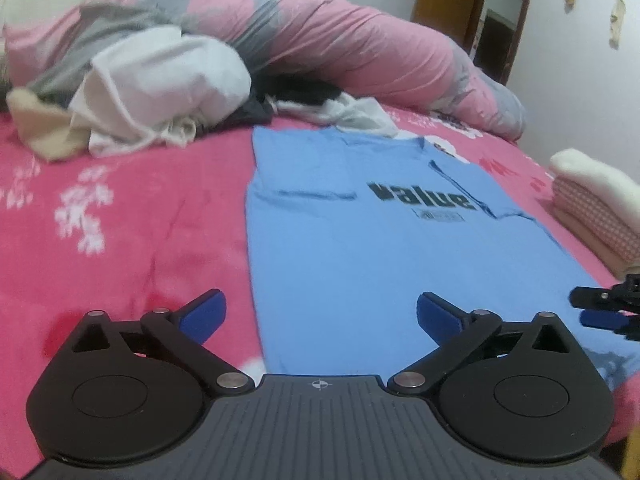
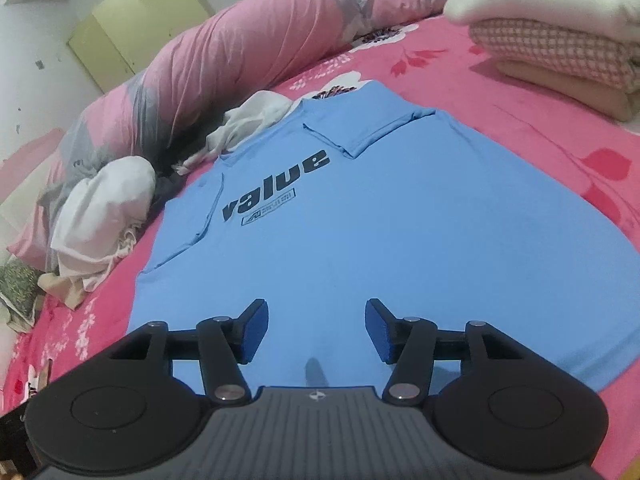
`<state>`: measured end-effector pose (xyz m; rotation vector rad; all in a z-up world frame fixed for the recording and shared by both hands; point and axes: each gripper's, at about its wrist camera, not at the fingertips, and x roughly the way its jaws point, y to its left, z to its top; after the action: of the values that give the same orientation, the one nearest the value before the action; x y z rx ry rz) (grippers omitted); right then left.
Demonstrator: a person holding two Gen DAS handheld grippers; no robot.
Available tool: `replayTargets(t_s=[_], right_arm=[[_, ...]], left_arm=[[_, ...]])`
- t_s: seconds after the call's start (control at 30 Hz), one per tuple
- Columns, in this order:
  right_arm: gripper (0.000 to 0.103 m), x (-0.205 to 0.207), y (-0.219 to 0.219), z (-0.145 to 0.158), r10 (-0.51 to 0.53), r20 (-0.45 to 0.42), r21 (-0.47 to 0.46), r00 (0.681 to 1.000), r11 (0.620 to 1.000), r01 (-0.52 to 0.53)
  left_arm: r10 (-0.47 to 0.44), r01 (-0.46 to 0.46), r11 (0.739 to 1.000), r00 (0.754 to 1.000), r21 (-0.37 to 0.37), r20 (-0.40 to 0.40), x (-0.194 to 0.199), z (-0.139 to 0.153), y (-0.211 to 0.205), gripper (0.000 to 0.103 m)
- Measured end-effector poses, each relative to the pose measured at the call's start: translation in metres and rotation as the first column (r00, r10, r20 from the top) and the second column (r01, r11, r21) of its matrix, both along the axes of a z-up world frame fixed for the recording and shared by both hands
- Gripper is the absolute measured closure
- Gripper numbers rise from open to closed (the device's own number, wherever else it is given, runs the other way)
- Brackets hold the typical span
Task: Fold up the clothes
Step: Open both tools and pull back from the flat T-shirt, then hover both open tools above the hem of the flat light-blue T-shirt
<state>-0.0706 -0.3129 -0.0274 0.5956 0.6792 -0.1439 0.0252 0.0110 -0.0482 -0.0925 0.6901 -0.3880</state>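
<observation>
A blue T-shirt (image 2: pixel 360 216) is spread flat on the pink bedsheet (image 1: pixel 120 220). Above its hem, the left gripper (image 1: pixel 320 316) and right gripper (image 2: pixel 316 330) are held with jaws apart, nothing gripped.

Soft, even indoor light fills both views, moderately bright with no glare. Shadows are faint: a small dark one lies on the blue T-shirt (image 2: pixel 360 240) just ahead of the right gripper (image 2: pixel 316 330), and a soft one under the stack of folded clothes (image 2: pixel 560 60). Fisheye distortion bows the bed (image 1: pixel 120 220) and darkens the corners. The rolled quilt (image 1: pixel 340 40) and the crumpled white garment (image 1: pixel 160 80) beyond the T-shirt look smeared and soft.
</observation>
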Motion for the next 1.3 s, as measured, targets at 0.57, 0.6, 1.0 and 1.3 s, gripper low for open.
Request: replayTargets(t_s=[0.57, 0.6, 1.0, 1.3], right_arm=[[0.04, -0.02, 0.002, 0.005, 0.01, 0.026, -0.038, 1.0, 0.999, -0.009], [0.04, -0.019, 0.003, 0.005, 0.013, 0.024, -0.039, 1.0, 0.999, -0.012], [0.04, -0.009, 0.02, 0.0, 0.049, -0.017, -0.037, 0.999, 0.998, -0.05], [0.04, -0.002, 0.034, -0.001, 0.079, -0.04, -0.044, 0.996, 0.996, -0.081]], left_arm=[[0.03, -0.029, 0.999, 0.999, 0.02, -0.034, -0.03, 0.006, -0.011, 0.0], [0.031, -0.031, 0.999, 0.999, 0.02, -0.037, -0.03, 0.006, -0.011, 0.0], [0.051, -0.049, 0.998, 0.997, 0.029, -0.062, -0.033, -0.003, -0.007, 0.0], [0.06, -0.059, 0.998, 0.996, 0.021, -0.065, -0.033, -0.007, -0.001, 0.0]])
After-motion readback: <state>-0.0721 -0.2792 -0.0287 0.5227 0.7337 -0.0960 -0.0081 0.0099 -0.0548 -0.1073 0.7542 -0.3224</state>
